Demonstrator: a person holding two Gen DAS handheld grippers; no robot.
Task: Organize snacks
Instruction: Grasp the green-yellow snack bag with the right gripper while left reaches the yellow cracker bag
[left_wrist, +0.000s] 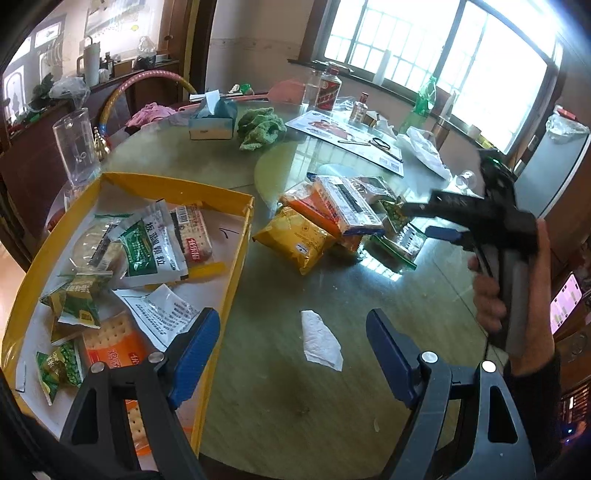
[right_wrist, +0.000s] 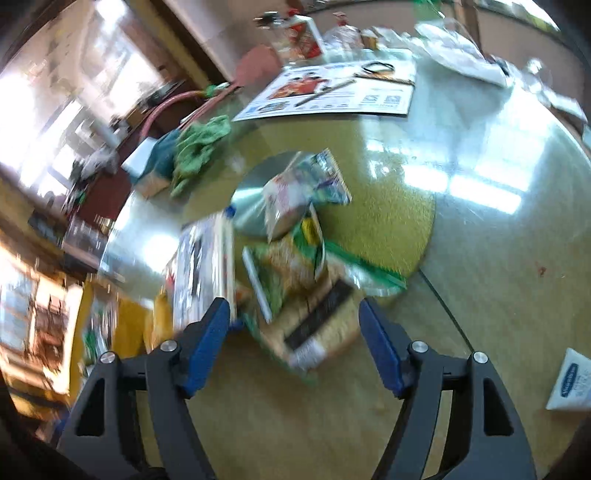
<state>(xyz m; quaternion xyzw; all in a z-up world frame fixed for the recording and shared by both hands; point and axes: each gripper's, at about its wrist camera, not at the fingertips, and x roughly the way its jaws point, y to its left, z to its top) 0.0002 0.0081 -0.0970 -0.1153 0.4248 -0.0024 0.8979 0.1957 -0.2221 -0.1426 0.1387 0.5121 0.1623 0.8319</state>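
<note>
Surface (left_wrist: 332, 387) is taken as carrier for everything; yellow tray (left_wrist: 236, 273) is used as landmark. Task is judged roughly half done. Inside the tray, several snacks are already laid: a green-and-white sachet (left_wrist: 151, 243), a red cracker pack (left_wrist: 194, 236), an orange cracker pack (left_wrist: 110, 343), small green pea packets (left_wrist: 79, 302). Right of the tray, well apart from its wall, a pile of loose snacks (left_wrist: 332, 221) is left on the surface: a yellow packet (left_wrist: 295, 240) nearest the tray, a long red-and-white pack (left_wrist: 347, 206) on top, green packets behind. These are judged still to be moved. A scrap of white paper (left_wrist: 321, 339) is seen right of the tray, nearer the camera.

Left gripper (left_wrist: 291, 358) is held wide open, empty, over the tray's right wall and the bare surface beside it. Right gripper (right_wrist: 291, 343) is spread wide, nothing held, aimed at the pile; its view is blurred. In the left view it is seen right of the pile, hand-held (left_wrist: 436, 221).
</note>
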